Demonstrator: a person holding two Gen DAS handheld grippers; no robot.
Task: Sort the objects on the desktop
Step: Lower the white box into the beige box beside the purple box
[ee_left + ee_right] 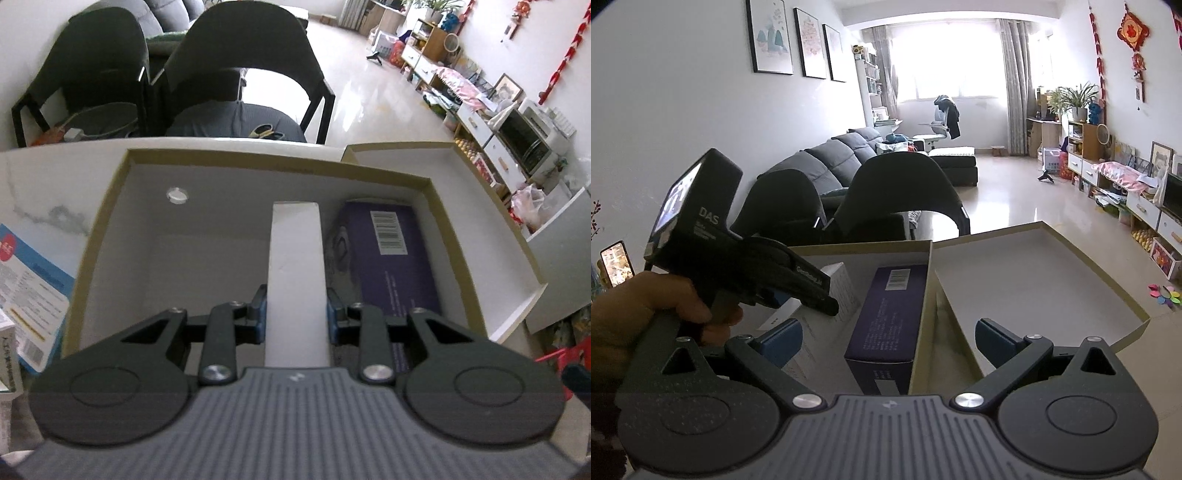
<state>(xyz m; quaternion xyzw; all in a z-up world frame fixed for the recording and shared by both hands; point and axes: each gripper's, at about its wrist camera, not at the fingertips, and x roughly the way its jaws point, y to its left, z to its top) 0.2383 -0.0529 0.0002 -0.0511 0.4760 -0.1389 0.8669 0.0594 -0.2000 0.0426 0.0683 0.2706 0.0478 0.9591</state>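
The left tongs (295, 314) are clenched on a long white box (295, 258). The blue pads press on its two narrow sides. The white box hangs tipped down over the big open box (96, 236), just beside the purple box (391, 266) that already lies inside on the right.

The step now looks like setting the white box down in the big box. To do it well, bring it down slowly and keep it straight next to the purple box. Its far end should not bump the far wall. Let go only when the box lies flat on the bottom.

The right tongs (888, 341) are wide apart and hold nothing. They wait over the near edge of the big box. They should stay clear of the left hand (639, 314).

A blue and white packet (33, 288) lies on the bench (44, 184) to the left, outside the big box. The lid (1034, 280) lies open to the right. It may be sorted later.
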